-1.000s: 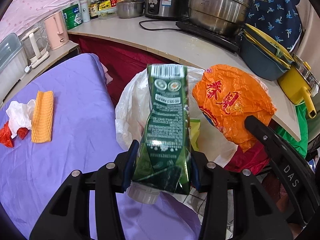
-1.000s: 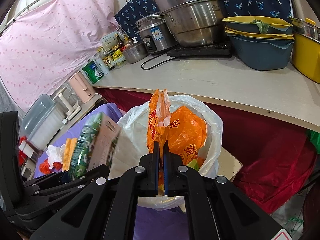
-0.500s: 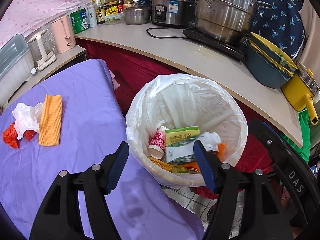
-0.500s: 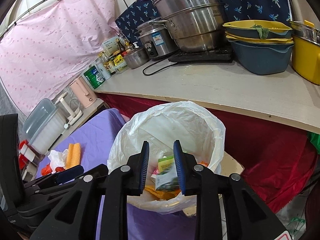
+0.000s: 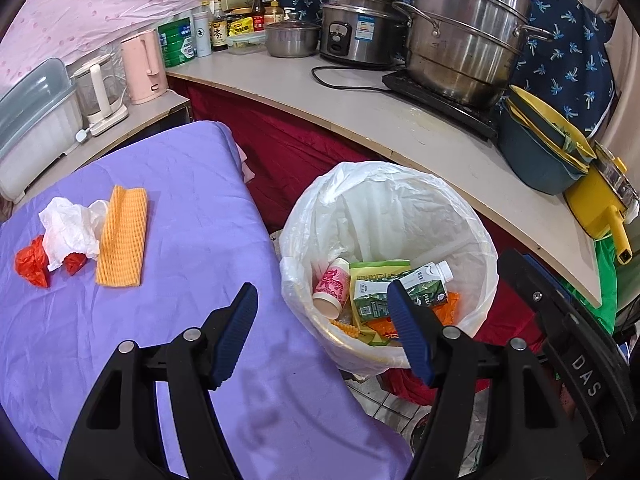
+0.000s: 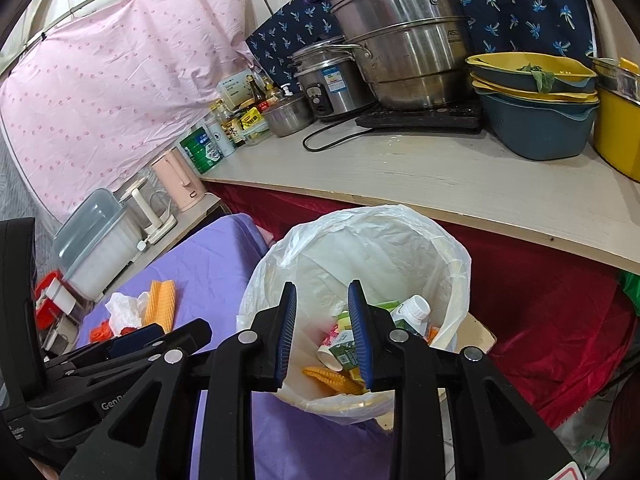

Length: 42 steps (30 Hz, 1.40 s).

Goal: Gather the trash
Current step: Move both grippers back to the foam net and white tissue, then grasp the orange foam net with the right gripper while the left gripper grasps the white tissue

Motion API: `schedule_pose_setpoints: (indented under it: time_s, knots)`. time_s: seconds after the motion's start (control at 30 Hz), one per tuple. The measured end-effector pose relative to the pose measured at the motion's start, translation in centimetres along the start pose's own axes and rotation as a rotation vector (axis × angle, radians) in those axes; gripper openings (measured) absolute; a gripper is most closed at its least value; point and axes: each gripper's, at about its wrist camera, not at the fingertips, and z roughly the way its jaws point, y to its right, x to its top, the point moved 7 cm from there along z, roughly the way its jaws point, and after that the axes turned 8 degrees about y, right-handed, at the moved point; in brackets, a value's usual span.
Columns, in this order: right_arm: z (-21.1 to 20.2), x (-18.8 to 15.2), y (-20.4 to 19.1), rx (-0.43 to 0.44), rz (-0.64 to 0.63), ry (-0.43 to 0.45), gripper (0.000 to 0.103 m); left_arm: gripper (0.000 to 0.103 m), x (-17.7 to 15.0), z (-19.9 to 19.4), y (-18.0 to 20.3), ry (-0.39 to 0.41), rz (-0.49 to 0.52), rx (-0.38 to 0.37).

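Left gripper (image 5: 320, 308) wide open, empty; right gripper (image 6: 322, 312) part open, empty. Carton (image 5: 404, 290) lies in bin (image 5: 476, 240) past both fingertips, probably atop orange bag (image 5: 450, 308).

Purple cloth (image 5: 168, 200), white bin liner (image 5: 384, 200)
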Motion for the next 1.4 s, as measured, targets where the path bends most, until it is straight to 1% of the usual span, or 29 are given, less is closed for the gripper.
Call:
schedule_pose_setpoints:
  time_s: [0.17,0.3,0.53,0.97,1.13,1.2,1.4]
  knots:
    - [0.0,-0.4,-1.4,0.013,-0.020,-0.009,0.027,0.064,0.0,-0.7,-1.5,0.009,-0.026,0.013]
    - [0.0,-0.6,-2.9,0.026,-0.036,-0.013,0.033,0.064,0.0,-1.5,-3.3,0.020,-0.048,0.028]
    - [0.4,-1.3,-5.9,0.059,-0.072,-0.027,0.035,0.064,-0.3,-2.5,-7.1,0.034,-0.105,0.060]
    - [1.5,-3.7,-13.0,0.131,-0.147,-0.072,0.035,0.064,-1.6,-4.6,-15.9,0.050,-0.229,0.139]
    - [2.3,-5.0,-15.7,0.161,-0.177,-0.102,0.035,0.066,-2.6,-5.5,-20.2,0.052,-0.288,0.186]
    - [2.8,-5.8,-17.0,0.175,-0.192,-0.119,0.035,0.069,-3.0,-5.8,-21.8,0.055,-0.311,0.201]
    - [4.6,-7.9,-20.0,0.202,-0.226,-0.164,0.035,0.070,-4.1,-6.5,-26.8,0.057,-0.375,0.252]
